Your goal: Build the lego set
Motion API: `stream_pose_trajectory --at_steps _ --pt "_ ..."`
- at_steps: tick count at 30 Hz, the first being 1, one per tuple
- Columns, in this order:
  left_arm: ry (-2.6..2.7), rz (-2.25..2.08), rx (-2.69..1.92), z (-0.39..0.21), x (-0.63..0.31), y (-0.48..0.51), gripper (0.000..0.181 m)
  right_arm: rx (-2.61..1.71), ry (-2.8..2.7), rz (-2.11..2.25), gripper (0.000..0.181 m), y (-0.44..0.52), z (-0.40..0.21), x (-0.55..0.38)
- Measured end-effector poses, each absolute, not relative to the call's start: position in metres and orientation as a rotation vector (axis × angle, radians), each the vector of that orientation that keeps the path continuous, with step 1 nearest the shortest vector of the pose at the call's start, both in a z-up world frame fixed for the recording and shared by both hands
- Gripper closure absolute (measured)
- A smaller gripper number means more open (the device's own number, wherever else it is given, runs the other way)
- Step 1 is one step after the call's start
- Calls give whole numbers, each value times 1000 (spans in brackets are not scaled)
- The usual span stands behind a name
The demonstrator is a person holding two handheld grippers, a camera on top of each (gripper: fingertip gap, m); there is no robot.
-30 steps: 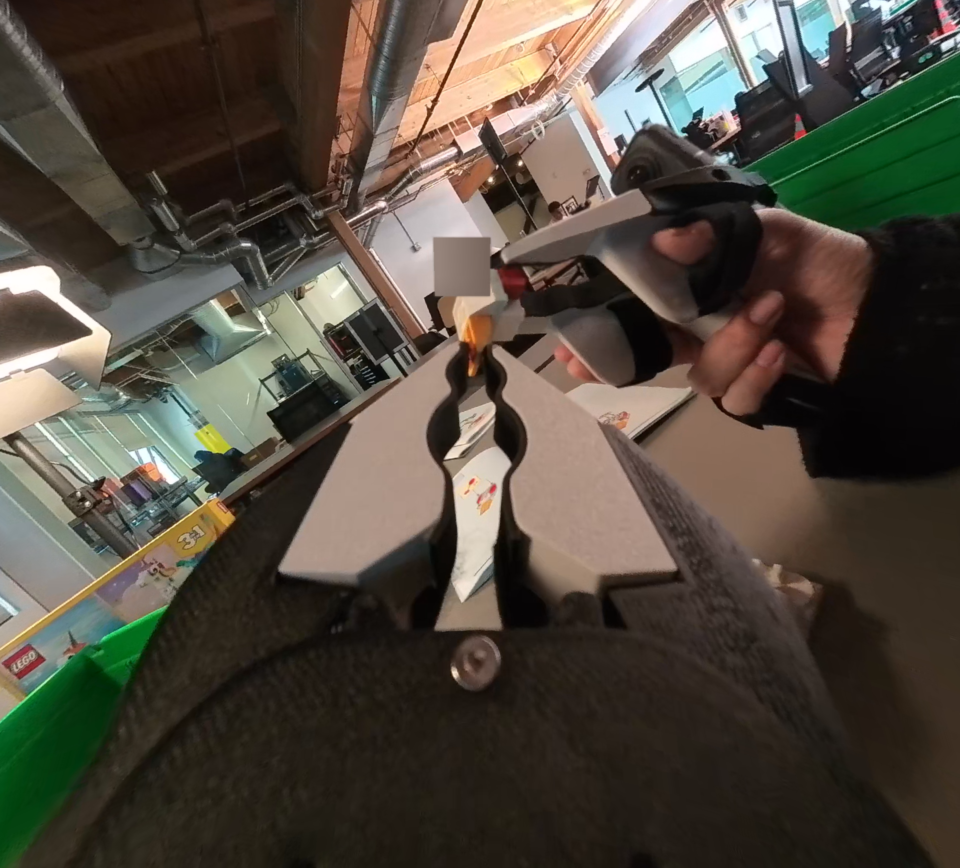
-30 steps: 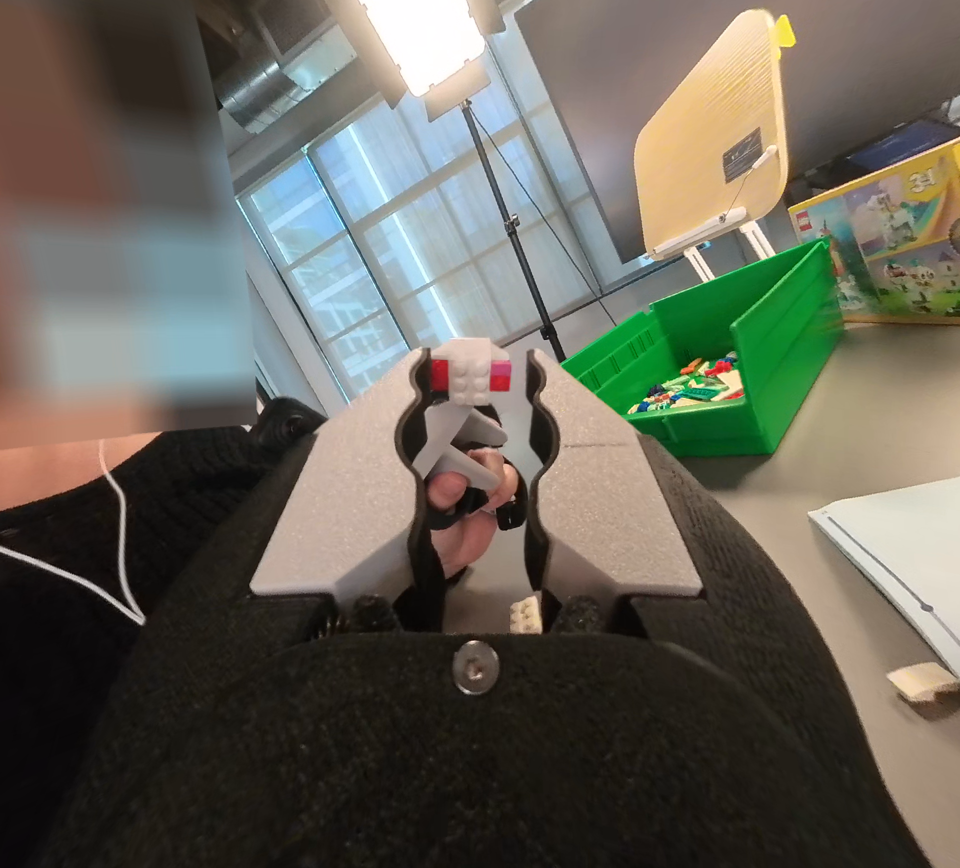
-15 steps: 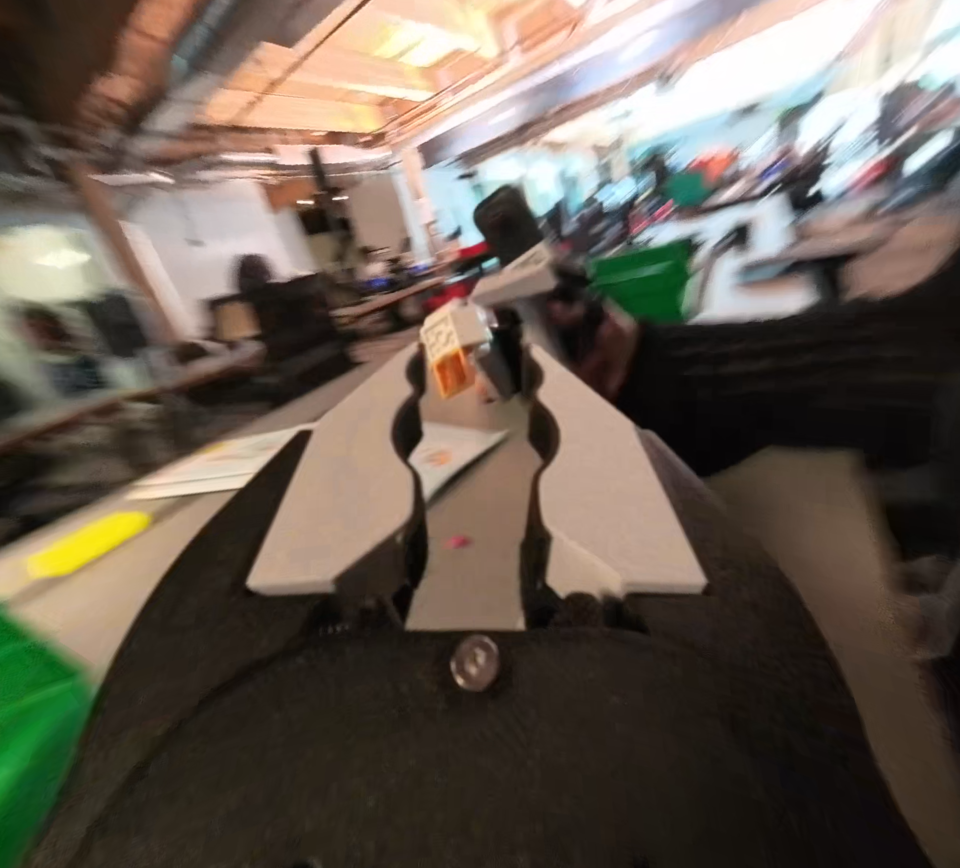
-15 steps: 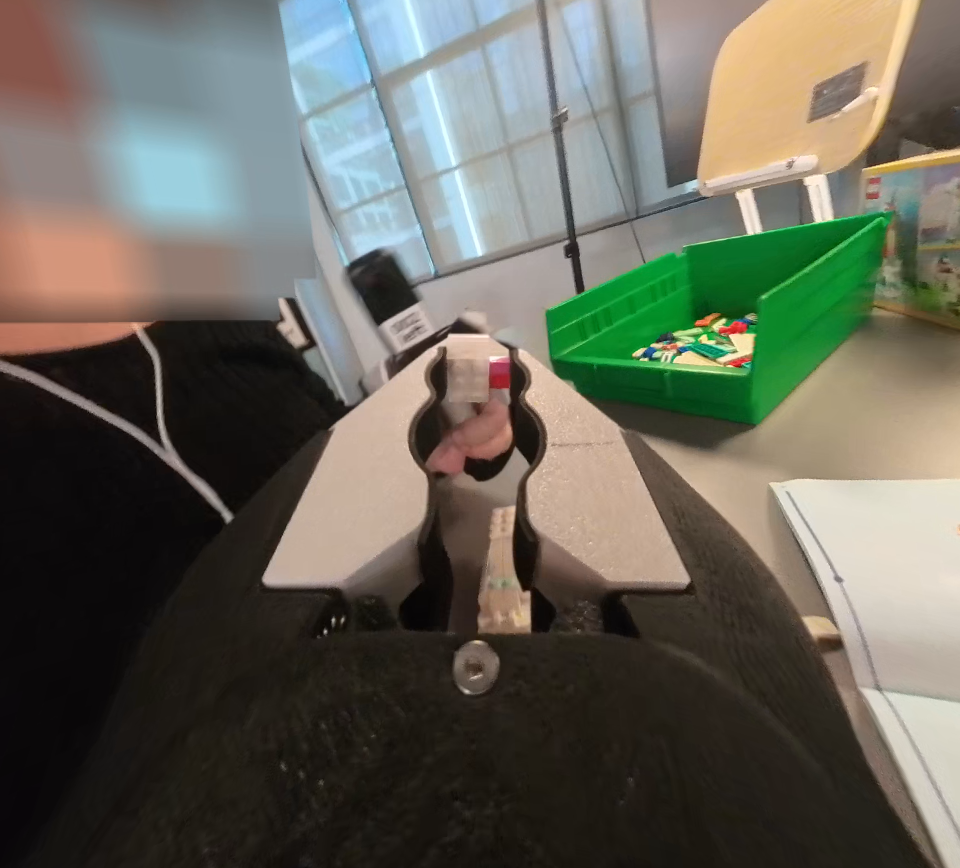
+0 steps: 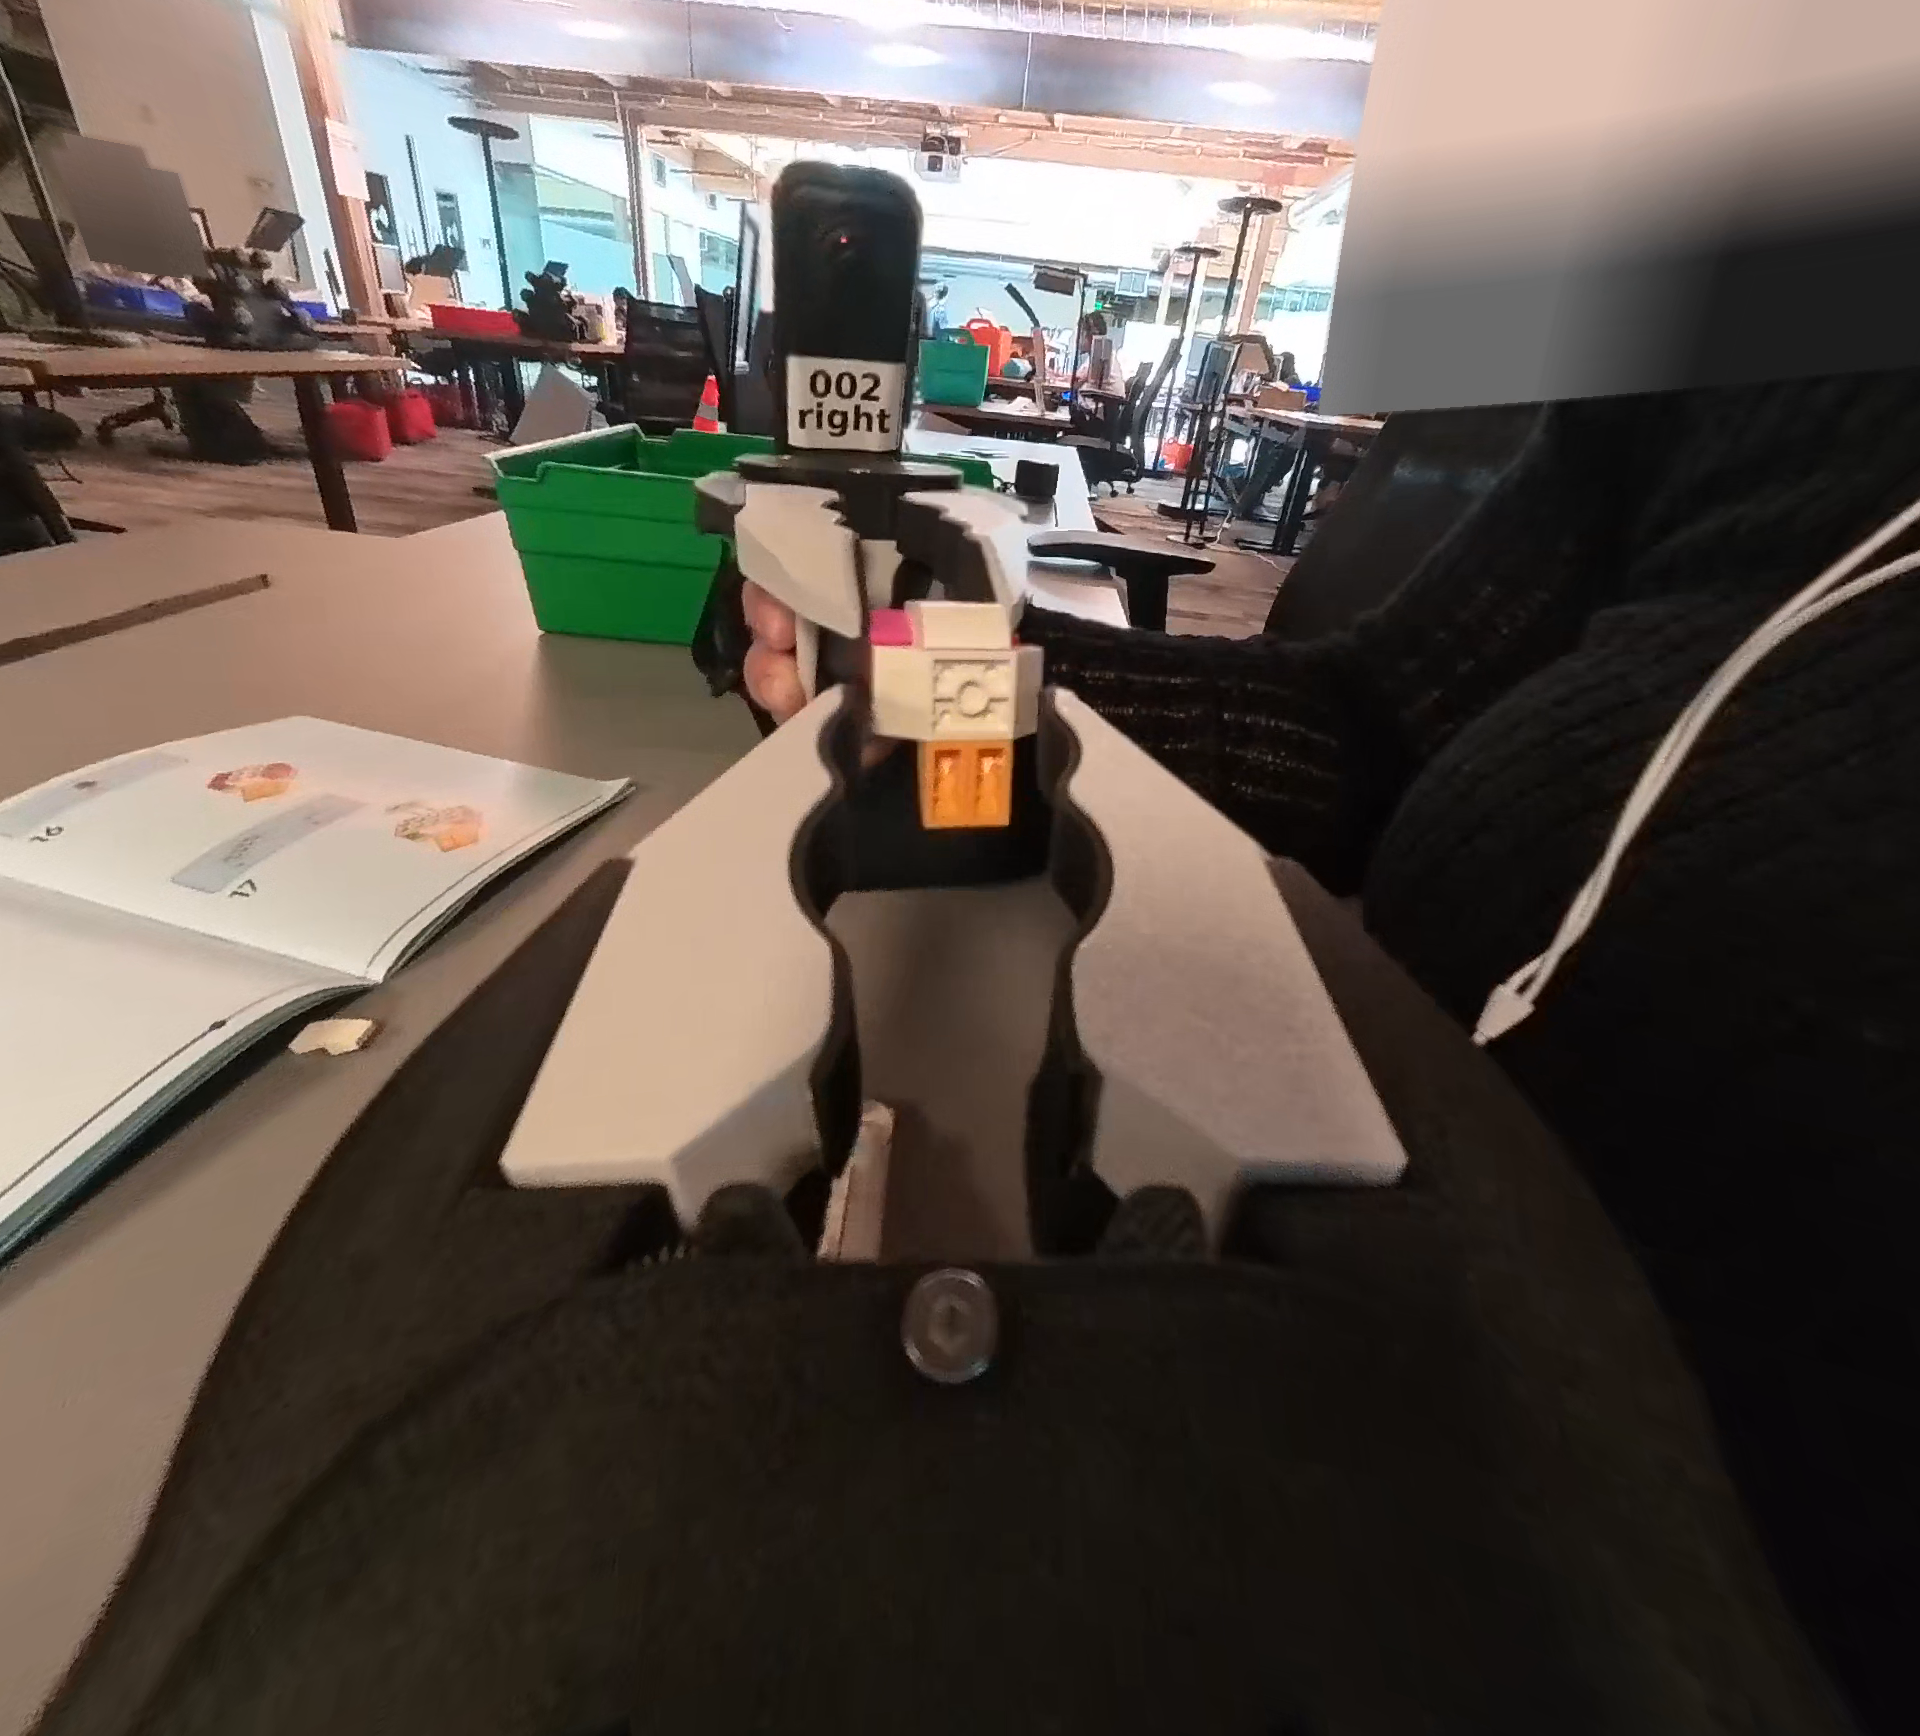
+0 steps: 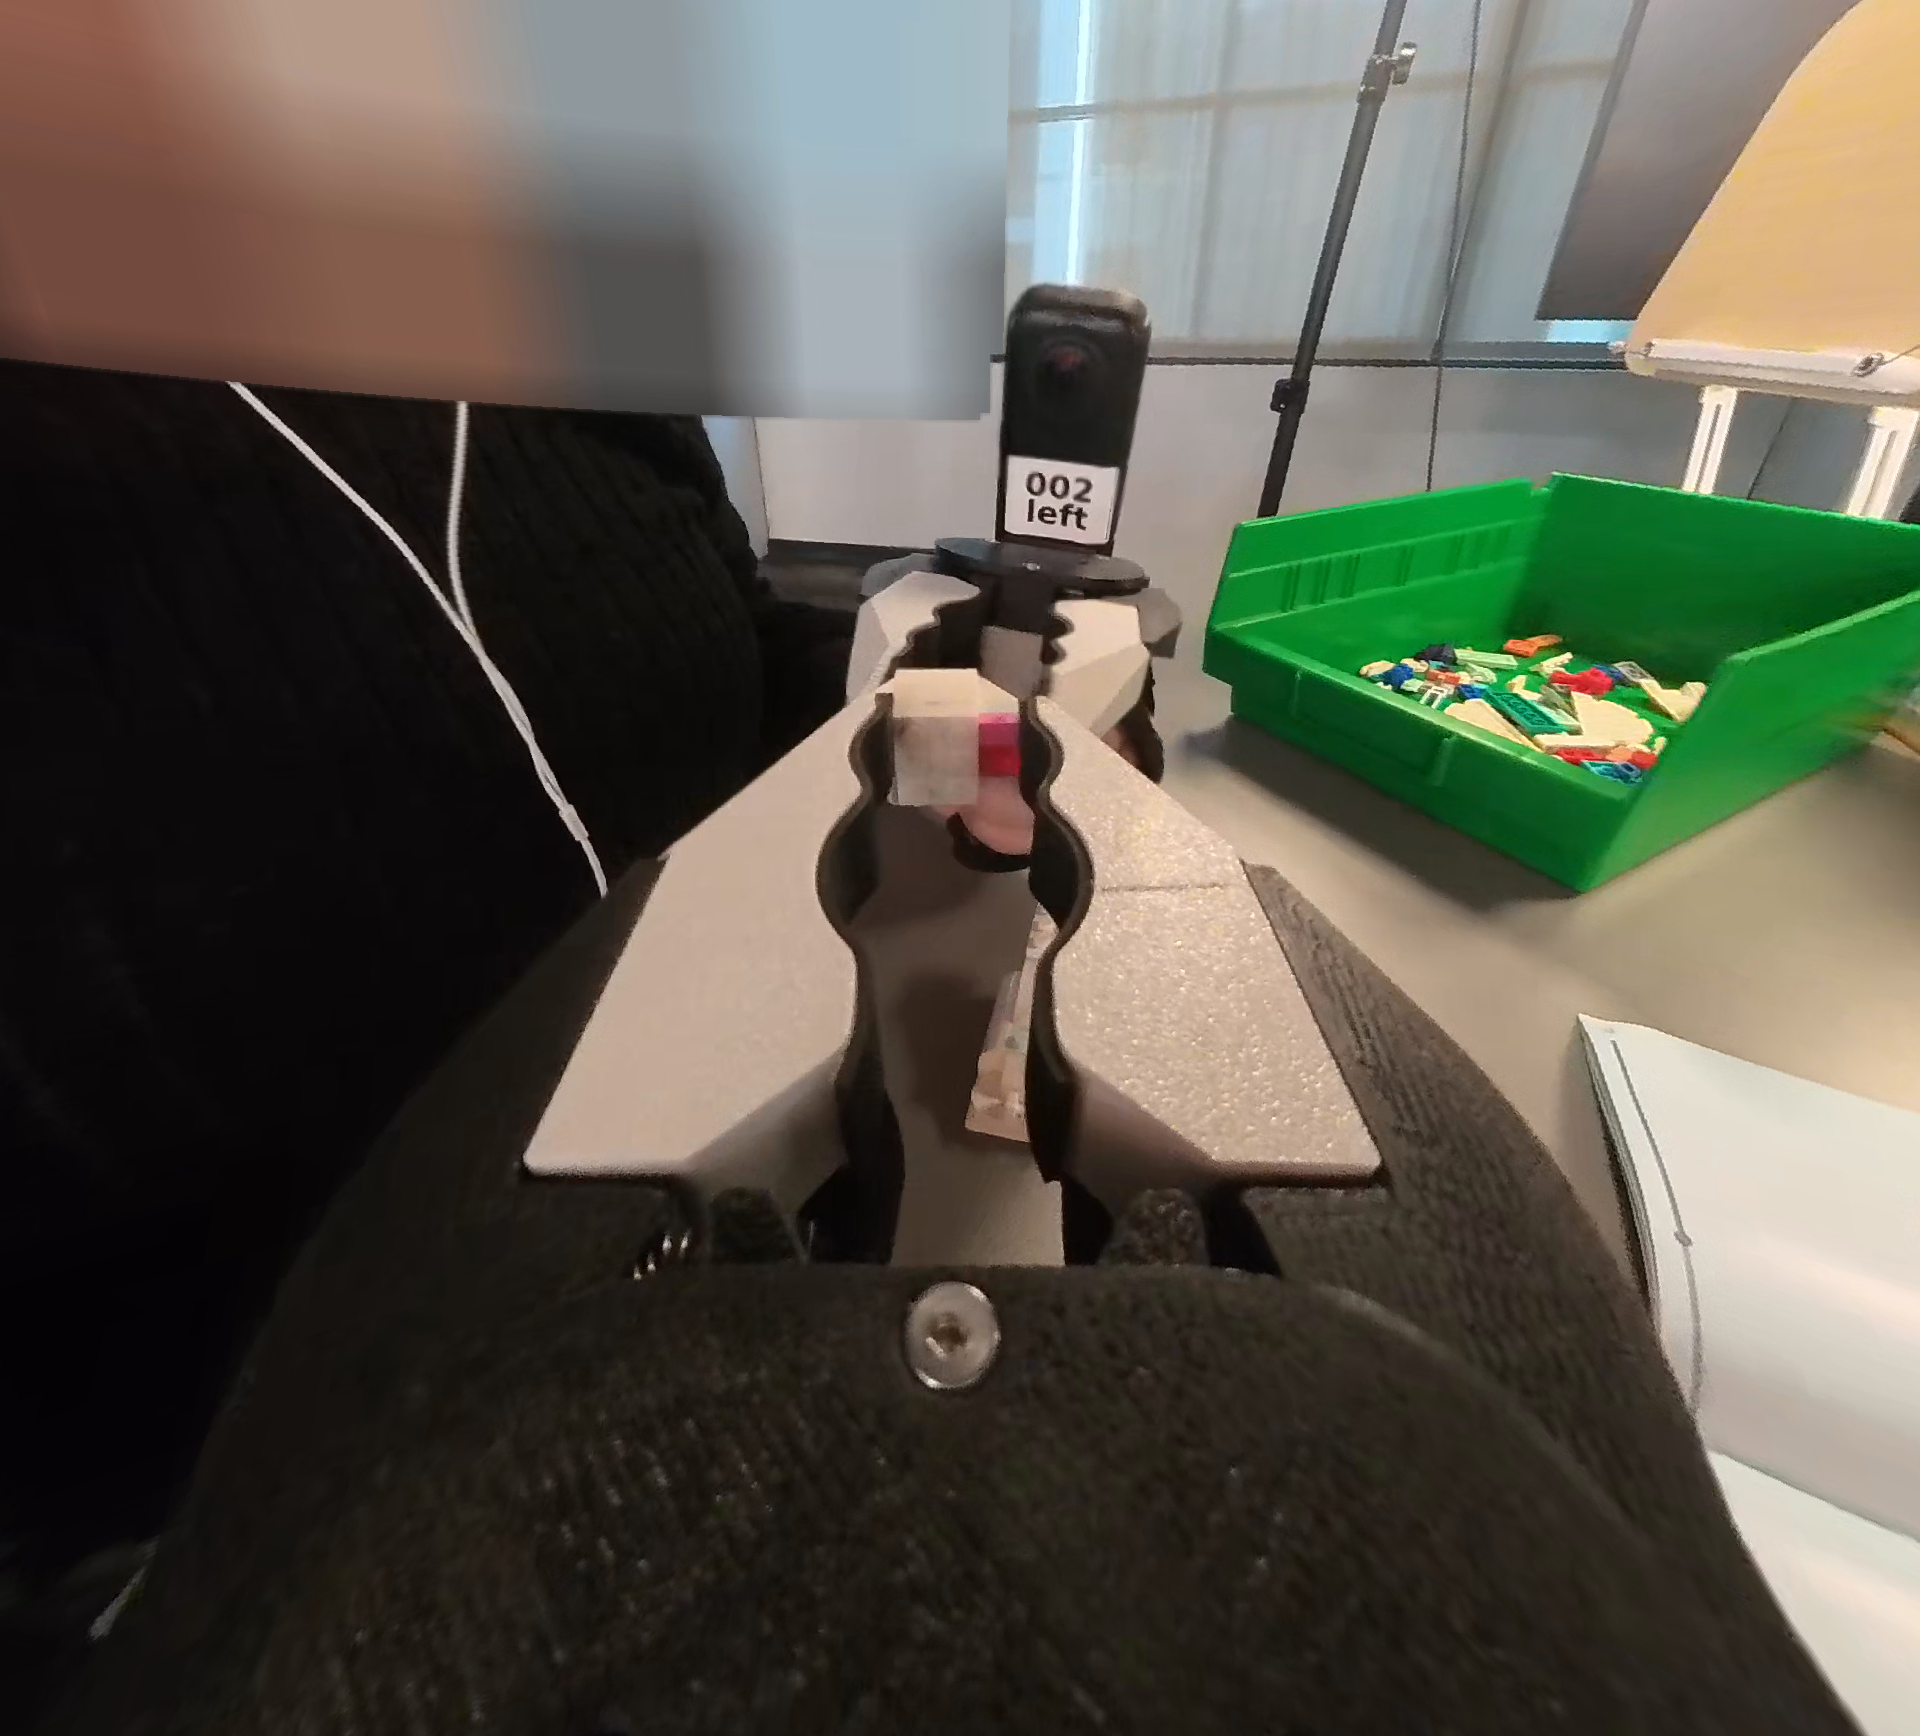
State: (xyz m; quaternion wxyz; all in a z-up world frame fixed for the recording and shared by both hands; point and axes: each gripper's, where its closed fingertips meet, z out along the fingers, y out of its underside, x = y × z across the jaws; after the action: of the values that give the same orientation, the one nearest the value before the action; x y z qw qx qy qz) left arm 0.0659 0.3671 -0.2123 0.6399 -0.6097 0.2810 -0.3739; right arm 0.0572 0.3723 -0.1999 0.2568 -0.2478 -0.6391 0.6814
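Observation:
A small lego assembly point(image 5: 956, 699), white with a pink brick on top and an orange part below, is held in the air between my two grippers, which face each other. My right gripper point(image 6: 961, 730) is shut on the assembly point(image 6: 935, 741) at its tips. My left gripper point(image 5: 951, 720) has its jaws wide apart on either side of the assembly, and I cannot tell if they touch it. The right gripper also shows in the left wrist view point(image 5: 873, 564), and the left gripper in the right wrist view point(image 6: 997, 647).
An open instruction booklet point(image 5: 260, 855) lies on the grey table point(image 5: 416, 626), and it also shows in the right wrist view point(image 6: 1766, 1219). A green bin point(image 6: 1455, 751) holds several loose bricks point(image 6: 1527, 699). A tan piece point(image 5: 332, 1034) lies by the booklet. A person in a black sweater point(image 6: 312, 751) is close behind. My left and right fingertips are right by each other.
The left gripper let go of the orange piece, opened wide and swung down level with the right gripper. The orange piece now sits on the assembly. The right gripper kept its hold.

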Motion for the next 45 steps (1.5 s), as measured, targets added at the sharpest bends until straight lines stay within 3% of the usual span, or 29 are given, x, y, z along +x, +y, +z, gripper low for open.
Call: stream_pose_trajectory --at_steps 6,10,19,27,31,35,45 --pt "657 -1089 -1373 -210 76 356 145 -629 -1765 1903 159 363 -198 63" --pt "611 -1345 -1336 -204 75 348 154 -593 -1774 1954 159 355 -195 67" --pt "585 -1605 -1293 -198 79 340 154 -551 -1771 1986 159 347 -190 70" --pt "498 -1480 -1272 -193 56 351 155 -761 -1472 1878 154 393 -174 47" --pt "460 -1211 -1311 -197 33 361 155 -1209 -1531 1506 157 447 -231 22" --pt "464 -898 -1364 -207 12 366 155 -1372 -1813 1197 160 455 -294 19" --pt "333 -819 -1315 -199 -19 374 154 -1423 -2005 1182 153 460 -316 11"
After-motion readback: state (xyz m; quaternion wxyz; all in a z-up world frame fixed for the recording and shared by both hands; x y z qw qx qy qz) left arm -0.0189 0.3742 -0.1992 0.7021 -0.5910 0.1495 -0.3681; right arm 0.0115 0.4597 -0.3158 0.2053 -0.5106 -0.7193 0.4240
